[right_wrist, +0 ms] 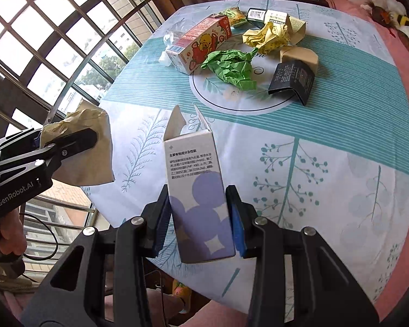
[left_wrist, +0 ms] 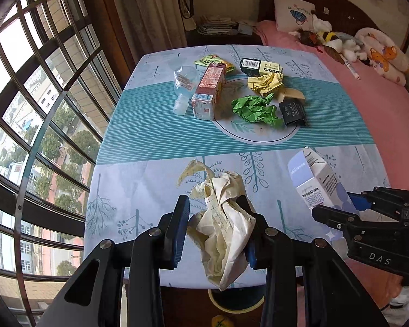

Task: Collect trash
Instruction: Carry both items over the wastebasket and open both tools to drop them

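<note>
Two hand-held grippers hang above the near edge of a bench (left_wrist: pixel 139 136) covered in a blue leaf-print cloth, each carrying a piece of trash. The left gripper (left_wrist: pixel 215 229) has its jaws pinching a crumpled cream paper bag (left_wrist: pixel 223 234), which droops past the bench edge. The right gripper (right_wrist: pixel 199 223) has its jaws pressed against the sides of an open white and purple carton (right_wrist: pixel 196 188), held upright and clear of the cloth. Judging by this, the step in hand is carrying both picked-up pieces away for disposal. The next move calls for bringing each piece over a bin and spreading the jaws to drop it. A round, dark, yellow-rimmed container (left_wrist: pixel 235 302) under the bench edge may be that bin, but only part of it shows and its opening is hidden by the bag and gripper. More trash waits well apart, at the far side of the bench: a red juice carton (left_wrist: pixel 208 91), a clear plastic bottle (left_wrist: pixel 184 84), a green paper ball (left_wrist: pixel 255 109), a yellow paper ball (left_wrist: pixel 265 81), a small black box (left_wrist: pixel 293 113) and a green snack wrapper (left_wrist: pixel 214 62). The wrapper is partly covered by the juice carton. The person shows only as a hand at the frame edge in the right wrist view. A bed (left_wrist: pixel 381 114) lies beside the bench.
</note>
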`<state>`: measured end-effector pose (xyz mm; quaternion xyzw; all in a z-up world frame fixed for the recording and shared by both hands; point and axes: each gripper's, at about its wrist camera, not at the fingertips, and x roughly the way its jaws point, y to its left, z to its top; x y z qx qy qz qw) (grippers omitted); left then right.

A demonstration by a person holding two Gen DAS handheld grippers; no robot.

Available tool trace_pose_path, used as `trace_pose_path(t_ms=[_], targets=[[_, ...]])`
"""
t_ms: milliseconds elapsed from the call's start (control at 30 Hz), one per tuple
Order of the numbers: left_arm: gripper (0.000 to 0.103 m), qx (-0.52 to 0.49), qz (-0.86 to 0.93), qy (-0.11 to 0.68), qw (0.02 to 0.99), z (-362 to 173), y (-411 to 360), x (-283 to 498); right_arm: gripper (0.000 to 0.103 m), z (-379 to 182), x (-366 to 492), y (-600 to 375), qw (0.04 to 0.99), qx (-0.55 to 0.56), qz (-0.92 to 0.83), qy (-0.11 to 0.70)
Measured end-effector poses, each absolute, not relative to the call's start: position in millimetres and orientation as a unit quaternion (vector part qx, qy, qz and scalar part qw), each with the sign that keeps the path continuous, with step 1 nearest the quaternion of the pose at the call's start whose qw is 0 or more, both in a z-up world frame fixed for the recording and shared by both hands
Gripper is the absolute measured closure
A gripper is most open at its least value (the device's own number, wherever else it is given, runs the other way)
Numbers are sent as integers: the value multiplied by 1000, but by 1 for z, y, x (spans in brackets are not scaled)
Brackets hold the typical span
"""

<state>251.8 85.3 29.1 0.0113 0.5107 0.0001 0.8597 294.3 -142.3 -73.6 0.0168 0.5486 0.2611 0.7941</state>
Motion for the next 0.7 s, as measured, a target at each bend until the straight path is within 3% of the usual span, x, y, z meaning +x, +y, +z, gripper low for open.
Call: trace_pose_path(t_ms=[400,700], targets=[[68,46,-75,487,869,38,106,106,67,-54,130,-130,834,71,163,522],[68,50,-119,532,837,-12,98,34,67,-82,30,-120,819,73,123,556]])
